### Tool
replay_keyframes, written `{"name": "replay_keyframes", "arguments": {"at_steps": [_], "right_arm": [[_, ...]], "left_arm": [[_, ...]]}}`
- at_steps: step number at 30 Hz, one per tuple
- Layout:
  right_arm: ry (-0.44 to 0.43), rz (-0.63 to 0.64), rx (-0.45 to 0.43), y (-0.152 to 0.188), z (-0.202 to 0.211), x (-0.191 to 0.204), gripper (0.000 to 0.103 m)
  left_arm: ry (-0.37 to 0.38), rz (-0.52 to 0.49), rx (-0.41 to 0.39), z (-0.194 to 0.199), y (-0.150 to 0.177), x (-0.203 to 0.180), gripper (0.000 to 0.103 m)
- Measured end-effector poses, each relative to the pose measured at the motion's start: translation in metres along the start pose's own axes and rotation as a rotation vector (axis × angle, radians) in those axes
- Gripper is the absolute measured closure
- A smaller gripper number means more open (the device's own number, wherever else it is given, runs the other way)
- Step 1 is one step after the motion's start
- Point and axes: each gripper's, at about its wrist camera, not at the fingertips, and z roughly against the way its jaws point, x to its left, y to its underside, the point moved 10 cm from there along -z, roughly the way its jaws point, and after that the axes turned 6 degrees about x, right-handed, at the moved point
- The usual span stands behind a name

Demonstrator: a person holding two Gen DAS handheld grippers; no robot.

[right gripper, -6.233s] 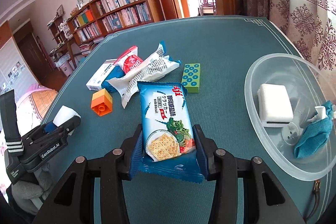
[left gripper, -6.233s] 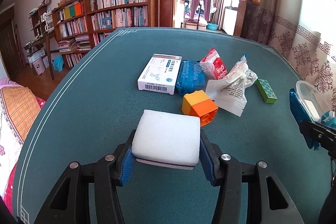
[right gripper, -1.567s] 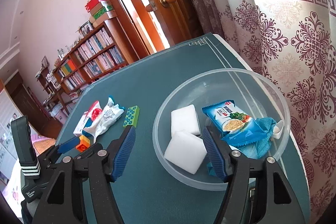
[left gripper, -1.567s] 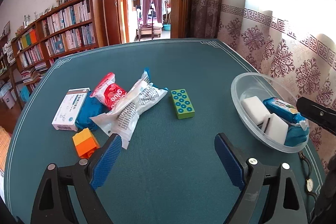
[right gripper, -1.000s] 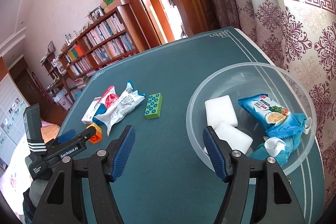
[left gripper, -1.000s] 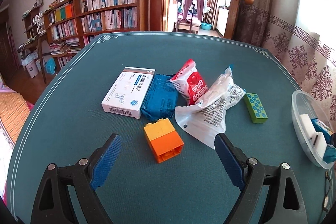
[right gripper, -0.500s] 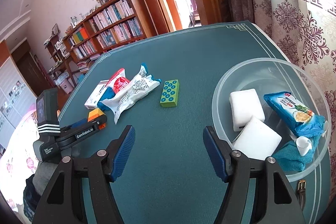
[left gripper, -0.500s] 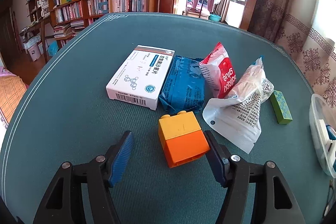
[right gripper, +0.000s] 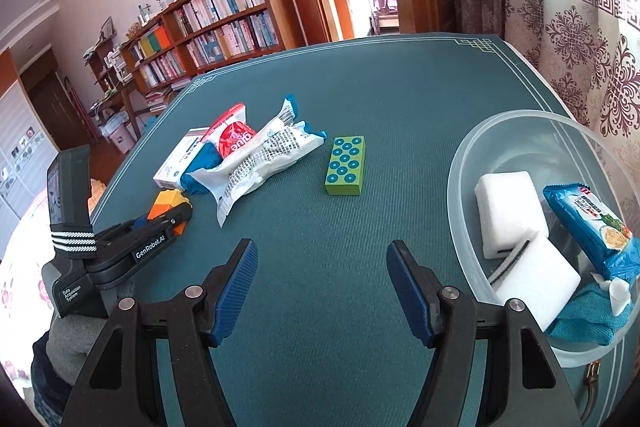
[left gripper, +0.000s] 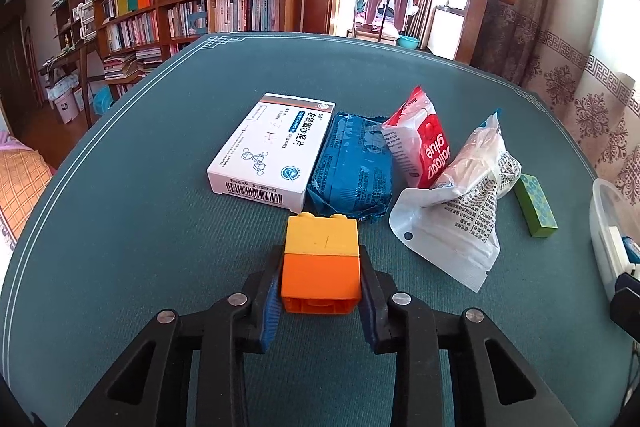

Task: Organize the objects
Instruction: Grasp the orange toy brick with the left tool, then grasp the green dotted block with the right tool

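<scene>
My left gripper is shut on an orange and yellow toy block resting on the green table; it also shows in the right wrist view. Beyond it lie a white medicine box, a blue packet, a red and white packet, a white printed bag and a green dotted block. My right gripper is open and empty over the table, left of a clear plastic bowl holding two white sponges, a blue cracker packet and a teal cloth.
The green dotted block lies ahead of my right gripper. The table's right edge runs beside a patterned curtain. Bookshelves and a doorway stand behind the table.
My left gripper moved forward and closed on the orange and yellow block. My right gripper drew back from the bowl and swung slightly left, staying open.
</scene>
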Motion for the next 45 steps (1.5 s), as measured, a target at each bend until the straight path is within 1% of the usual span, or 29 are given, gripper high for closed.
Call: {"name": "replay_keyframes", "arguments": {"at_steps": [8, 13, 15, 19, 22, 23, 26, 29, 30, 31, 32, 36, 41, 45], "right_arm": [[0.026, 0.027, 0.029, -0.006, -0.020, 0.008, 0.035], [0.049, 0.038, 0.071, -0.010, -0.044, 0.010, 0.035], [0.073, 0.047, 0.088, -0.014, -0.054, 0.010, 0.035], [0.157, 0.065, 0.101, -0.027, -0.068, 0.004, 0.035], [0.190, 0.074, 0.103, -0.038, -0.078, -0.002, 0.036], [0.197, 0.074, 0.105, -0.042, -0.081, -0.003, 0.036], [0.200, 0.063, 0.121, -0.047, -0.092, -0.005, 0.046], [0.206, 0.084, 0.113, -0.054, -0.098, -0.002, 0.047], [0.214, 0.098, 0.108, -0.055, -0.099, -0.001, 0.049], [0.228, 0.117, 0.104, -0.056, -0.100, 0.000, 0.052], [0.238, 0.135, 0.098, -0.056, -0.101, 0.002, 0.057], [0.237, 0.151, 0.095, -0.057, -0.101, 0.006, 0.068], [0.225, 0.140, 0.092, -0.050, -0.097, 0.006, 0.072], [0.204, 0.127, 0.097, -0.041, -0.090, 0.006, 0.072]], "left_arm": [[0.016, 0.014, -0.006, 0.000, 0.000, 0.001, 0.069], [0.022, 0.022, -0.009, 0.001, 0.000, 0.001, 0.069], [0.026, 0.023, -0.009, 0.001, 0.000, 0.002, 0.069], [0.031, 0.024, -0.010, 0.001, 0.000, 0.001, 0.069], [0.037, 0.026, -0.011, 0.001, 0.001, 0.001, 0.069], [0.039, 0.026, -0.011, 0.001, 0.001, 0.001, 0.069], [0.046, 0.028, -0.012, 0.002, 0.001, 0.001, 0.069], [0.048, 0.029, -0.012, 0.002, 0.001, 0.001, 0.069], [0.048, 0.029, -0.012, 0.002, 0.001, 0.001, 0.069], [0.049, 0.030, -0.012, 0.002, 0.001, 0.001, 0.069], [0.050, 0.031, -0.013, 0.002, 0.001, 0.001, 0.069], [0.054, 0.031, -0.013, 0.002, 0.001, 0.000, 0.069], [0.060, 0.032, -0.013, 0.002, 0.001, 0.000, 0.069], [0.064, 0.036, -0.014, 0.002, 0.000, 0.000, 0.069]]}}
